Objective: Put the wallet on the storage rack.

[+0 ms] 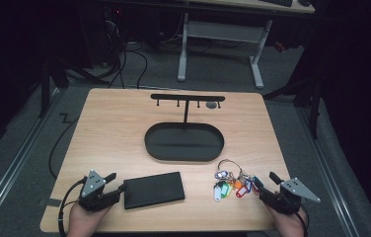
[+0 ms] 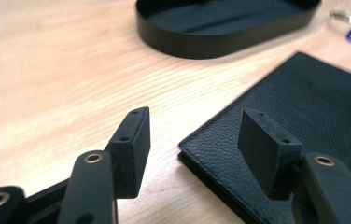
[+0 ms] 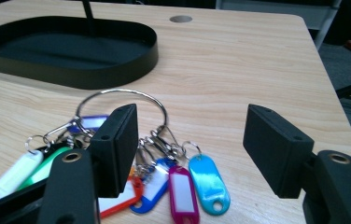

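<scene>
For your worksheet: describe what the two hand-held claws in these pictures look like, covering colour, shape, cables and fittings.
Both the left claw and the right claw are black, each topped by a grey three-cornered plate. Each has two flat, blocky black pads on arms with brass-coloured pivot rings. A black cable trails from each. No sleeves show at the wrists.
</scene>
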`<control>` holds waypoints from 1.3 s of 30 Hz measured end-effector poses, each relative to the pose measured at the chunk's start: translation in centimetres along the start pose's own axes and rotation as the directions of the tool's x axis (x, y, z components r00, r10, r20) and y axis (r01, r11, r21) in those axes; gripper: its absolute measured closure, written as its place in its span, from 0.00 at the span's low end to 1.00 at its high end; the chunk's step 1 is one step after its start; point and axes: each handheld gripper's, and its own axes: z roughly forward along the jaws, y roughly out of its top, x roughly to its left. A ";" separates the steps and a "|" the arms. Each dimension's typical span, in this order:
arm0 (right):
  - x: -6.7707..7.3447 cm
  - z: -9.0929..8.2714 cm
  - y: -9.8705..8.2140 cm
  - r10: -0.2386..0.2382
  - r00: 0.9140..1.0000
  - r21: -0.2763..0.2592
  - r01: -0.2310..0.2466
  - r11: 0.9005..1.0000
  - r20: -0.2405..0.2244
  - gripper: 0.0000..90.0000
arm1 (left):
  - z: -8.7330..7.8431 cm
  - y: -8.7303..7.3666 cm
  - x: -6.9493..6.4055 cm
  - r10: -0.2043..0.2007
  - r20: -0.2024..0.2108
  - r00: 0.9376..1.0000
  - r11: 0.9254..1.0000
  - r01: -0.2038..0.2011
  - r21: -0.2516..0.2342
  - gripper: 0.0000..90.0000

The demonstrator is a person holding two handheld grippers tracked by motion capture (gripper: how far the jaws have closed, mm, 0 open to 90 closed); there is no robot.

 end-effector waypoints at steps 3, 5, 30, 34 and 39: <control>-0.1 0.0 -0.2 -0.006 1.000 0.001 0.006 1.000 0.007 0.39 | 0.1 0.0 -0.1 0.017 -0.019 1.000 1.000 -0.017 0.012 0.49; -0.2 0.0 -0.3 -0.005 1.000 0.000 0.005 1.000 0.010 0.39 | 0.2 0.1 -0.2 0.019 -0.015 1.000 1.000 -0.019 0.011 0.49; 0.3 1.7 0.4 -0.034 0.999 -0.011 0.033 0.999 -0.033 0.40 | -1.4 -1.7 0.0 0.017 -0.062 0.998 0.988 -0.007 0.157 0.87; 0.3 1.7 0.5 -0.036 0.999 -0.015 0.036 0.999 -0.037 0.40 | -1.1 -2.2 -0.8 0.062 -0.042 0.997 0.977 -0.052 0.207 0.90; 0.2 1.4 0.5 -0.029 0.999 -0.020 0.028 0.999 -0.034 0.40 | -0.9 -2.2 -1.8 0.102 -0.024 0.995 0.971 -0.094 0.219 0.91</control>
